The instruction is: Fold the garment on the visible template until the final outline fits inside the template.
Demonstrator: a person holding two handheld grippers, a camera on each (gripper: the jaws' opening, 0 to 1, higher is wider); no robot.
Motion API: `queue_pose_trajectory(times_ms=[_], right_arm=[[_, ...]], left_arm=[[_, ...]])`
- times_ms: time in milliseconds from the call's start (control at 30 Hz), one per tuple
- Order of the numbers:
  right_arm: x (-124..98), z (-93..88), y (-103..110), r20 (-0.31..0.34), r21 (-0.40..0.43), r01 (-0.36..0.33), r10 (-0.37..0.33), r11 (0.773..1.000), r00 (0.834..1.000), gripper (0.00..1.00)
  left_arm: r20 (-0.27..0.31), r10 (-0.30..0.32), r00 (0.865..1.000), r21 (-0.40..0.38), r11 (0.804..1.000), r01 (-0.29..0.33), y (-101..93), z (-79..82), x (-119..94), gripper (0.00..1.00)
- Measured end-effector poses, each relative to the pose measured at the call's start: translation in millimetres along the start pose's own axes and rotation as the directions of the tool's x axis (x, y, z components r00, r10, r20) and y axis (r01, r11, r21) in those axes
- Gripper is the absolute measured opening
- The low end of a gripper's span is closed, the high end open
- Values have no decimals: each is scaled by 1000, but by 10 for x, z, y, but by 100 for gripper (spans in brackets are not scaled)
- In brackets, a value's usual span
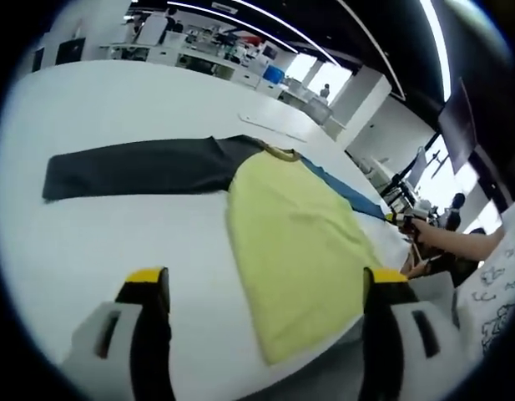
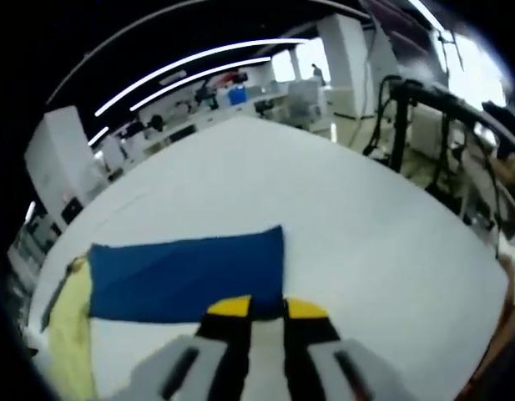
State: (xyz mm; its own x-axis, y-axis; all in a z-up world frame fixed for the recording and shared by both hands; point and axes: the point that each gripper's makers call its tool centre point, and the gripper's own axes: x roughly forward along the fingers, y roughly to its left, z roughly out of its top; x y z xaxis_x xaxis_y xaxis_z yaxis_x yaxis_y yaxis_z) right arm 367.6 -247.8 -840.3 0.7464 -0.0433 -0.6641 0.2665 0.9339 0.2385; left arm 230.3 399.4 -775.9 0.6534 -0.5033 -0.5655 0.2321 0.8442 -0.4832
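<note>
Room: open workshop under long ceiling light strips.
Desk: broad white desk (image 1: pixel 115 100).
Garment: yellow-bodied shirt (image 1: pixel 295 242) lies flat on it; we see a dark grey sleeve (image 1: pixel 132 171) and a blue sleeve (image 2: pixel 186 276) spread out.
Left tool (image 1: pixel 265 292): jaws wide, holding nothing, above the desk's near edge.
Right tool (image 2: pixel 259 311): jaws nearly together at the blue sleeve's edge; we cannot tell if they pinch it.

We saw lots of bare white tabletop (image 1: pixel 115 251) around the flat shirt (image 1: pixel 299 242). Nothing stood on it, so a hand could slide in from any side. Past the blue sleeve (image 2: pixel 186 276) it was open too. Black metal frames (image 2: pixel 424 125) stood beyond the far edge.
</note>
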Motion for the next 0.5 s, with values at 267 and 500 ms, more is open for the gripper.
queue_pose_trajectory(times_ms=[267, 500], right_arm=[[91, 75, -118, -4, -25, 21, -22, 999, 1000, 0], [188, 185, -144, -1, -59, 32, -32, 998, 999, 0]], left_arm=[[-5, 6, 1000, -16, 1000, -6, 6, -31, 24, 93], [1, -13, 1000, -18, 1000, 13, -42, 15, 121, 93]])
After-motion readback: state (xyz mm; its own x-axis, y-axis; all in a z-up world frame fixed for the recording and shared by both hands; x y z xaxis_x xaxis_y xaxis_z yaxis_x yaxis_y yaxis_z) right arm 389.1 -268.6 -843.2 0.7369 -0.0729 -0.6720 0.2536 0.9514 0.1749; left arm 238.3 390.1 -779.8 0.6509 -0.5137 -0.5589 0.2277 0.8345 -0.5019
